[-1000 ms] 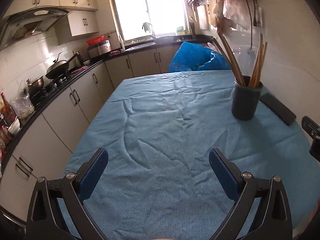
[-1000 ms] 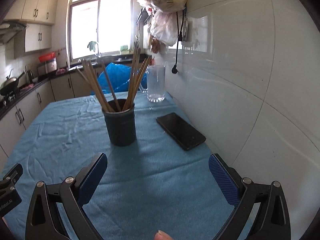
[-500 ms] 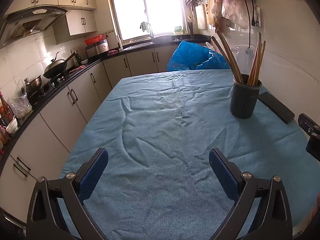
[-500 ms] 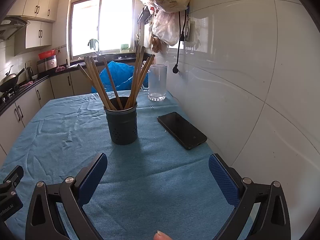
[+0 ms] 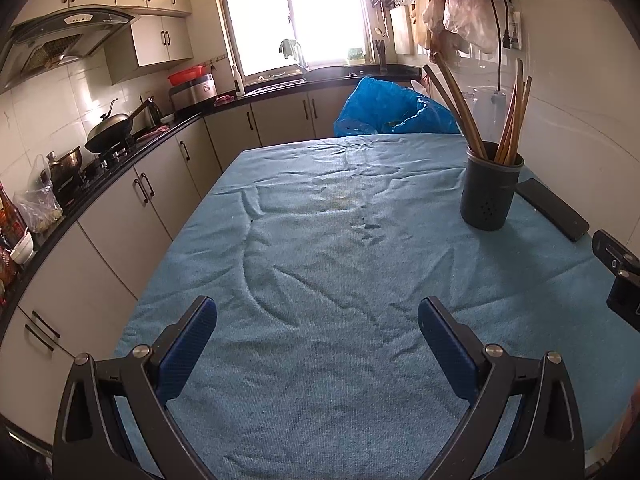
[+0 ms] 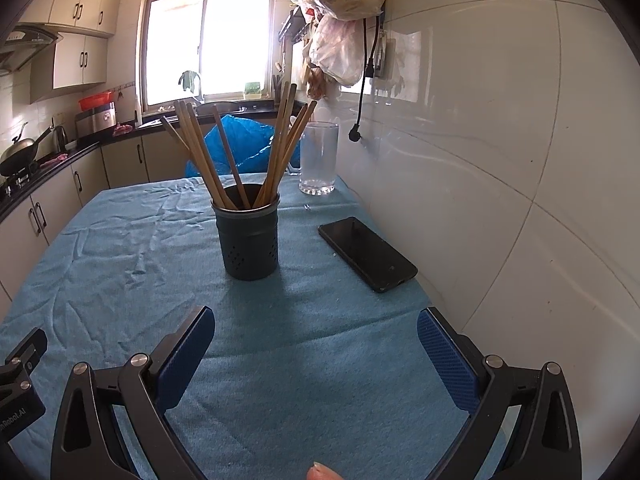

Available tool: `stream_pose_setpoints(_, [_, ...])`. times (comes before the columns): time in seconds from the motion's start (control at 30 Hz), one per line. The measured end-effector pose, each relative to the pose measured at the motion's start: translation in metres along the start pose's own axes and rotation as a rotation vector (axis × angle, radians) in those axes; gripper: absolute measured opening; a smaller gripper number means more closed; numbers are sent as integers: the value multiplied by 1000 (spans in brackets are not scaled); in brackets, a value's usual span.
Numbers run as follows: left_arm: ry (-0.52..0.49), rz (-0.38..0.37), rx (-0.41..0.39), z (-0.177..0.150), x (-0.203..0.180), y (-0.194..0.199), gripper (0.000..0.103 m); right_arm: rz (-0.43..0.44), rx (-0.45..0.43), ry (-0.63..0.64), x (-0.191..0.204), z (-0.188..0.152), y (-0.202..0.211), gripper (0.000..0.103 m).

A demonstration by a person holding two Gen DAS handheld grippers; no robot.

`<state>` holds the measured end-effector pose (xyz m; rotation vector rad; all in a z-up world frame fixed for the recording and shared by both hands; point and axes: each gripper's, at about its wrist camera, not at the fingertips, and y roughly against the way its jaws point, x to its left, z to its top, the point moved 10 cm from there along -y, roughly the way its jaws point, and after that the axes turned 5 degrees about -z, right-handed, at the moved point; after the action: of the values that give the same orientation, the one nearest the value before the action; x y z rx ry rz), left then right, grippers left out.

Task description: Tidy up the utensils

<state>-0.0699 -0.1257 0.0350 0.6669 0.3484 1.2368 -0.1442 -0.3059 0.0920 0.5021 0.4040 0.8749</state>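
The left tongs (image 5: 318,330) gape wide, holding nothing, above the desk (image 5: 320,280) and its wrinkled blue cloth; far right, a dark round holder (image 5: 490,190) stands upright with wooden chopsticks (image 5: 456,108) fanning upward. The right tongs (image 6: 316,342) are equally wide and empty; the perforated holder (image 6: 249,236) stands ahead, chopsticks (image 6: 280,152) splayed up, a flat black phone (image 6: 366,252) beside it.

Blue wrinkled cloth (image 6: 120,264) over the worktop; dark grey cup (image 6: 247,236) dotted with small holes; brown wooden chopsticks (image 6: 200,152); glossy black phone (image 6: 366,252); black tool (image 6: 316,332) with blue ribbed pads (image 6: 446,356).
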Motion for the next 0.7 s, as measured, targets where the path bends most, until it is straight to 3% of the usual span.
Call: stream_pose_setpoints(0.7, [10, -3, 27, -8, 2, -7, 100, 1, 30, 27, 8, -12, -6, 103])
